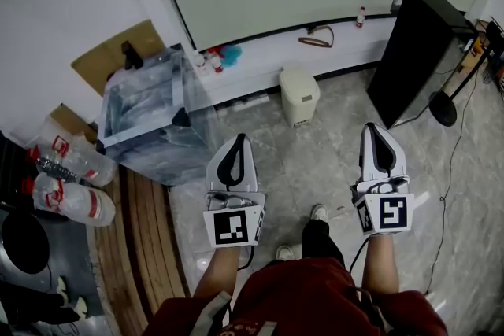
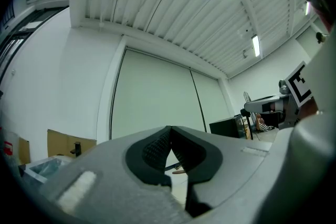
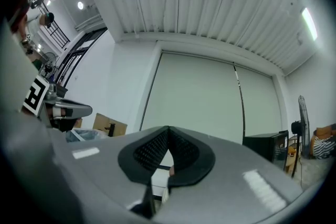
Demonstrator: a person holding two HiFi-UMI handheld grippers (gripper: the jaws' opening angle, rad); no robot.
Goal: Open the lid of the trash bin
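Note:
A small cream trash bin [image 1: 299,94] with its lid down stands on the grey floor by the far wall. My left gripper [image 1: 239,139] and my right gripper [image 1: 378,127] are held level in front of me, well short of the bin and on either side of it. Both are shut with nothing between the pads. In the left gripper view the left gripper [image 2: 169,129] has its tips together, pointing slightly up at the wall. The right gripper [image 3: 168,130] looks the same in its own view. The bin shows in neither gripper view.
A clear plastic bin with a bag [image 1: 150,118] stands at the left, with plastic bottles [image 1: 75,177] beside it. A black cabinet [image 1: 413,51] stands at the right, a fan base [image 1: 442,108] and cables near it. My feet [image 1: 303,236] are below the grippers.

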